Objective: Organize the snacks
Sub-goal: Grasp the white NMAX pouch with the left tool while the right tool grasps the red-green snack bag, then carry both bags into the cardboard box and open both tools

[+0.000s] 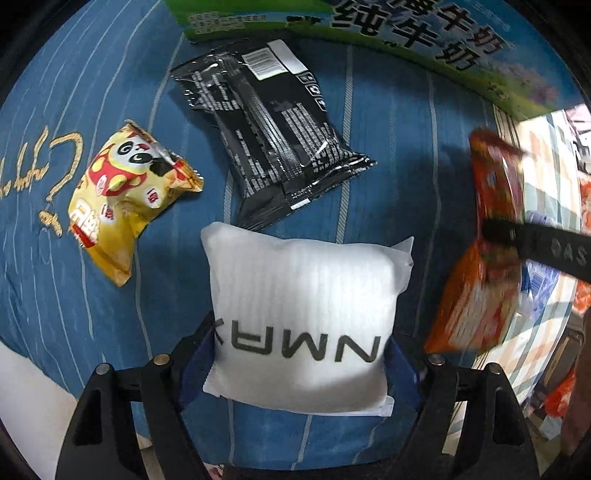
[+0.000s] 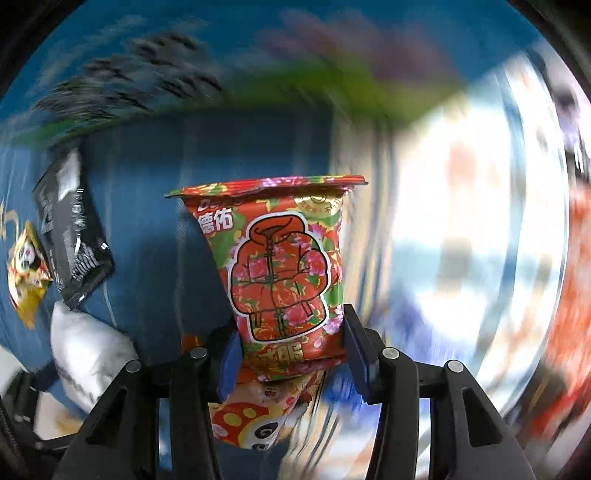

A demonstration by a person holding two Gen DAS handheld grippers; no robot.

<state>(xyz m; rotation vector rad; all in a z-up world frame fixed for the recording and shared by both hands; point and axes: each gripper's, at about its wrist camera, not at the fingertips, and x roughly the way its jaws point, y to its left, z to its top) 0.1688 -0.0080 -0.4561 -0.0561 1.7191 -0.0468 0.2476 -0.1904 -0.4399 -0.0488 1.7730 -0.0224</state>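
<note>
A blue striped bedcover (image 1: 388, 155) carries everything, with a green-and-blue milk carton (image 1: 369, 33) along its far edge. Nearest the left gripper (image 1: 299, 354) lies a puffy white packet (image 1: 306, 295) — the blue pads press both its sides, clenched on it. Beyond it lies a black packet (image 1: 273, 136), and to the left a yellow panda snack bag (image 1: 125, 199). The right gripper (image 2: 291, 354) clamps a red floral packet (image 2: 280, 258) — held upright at its lower end.
</note>
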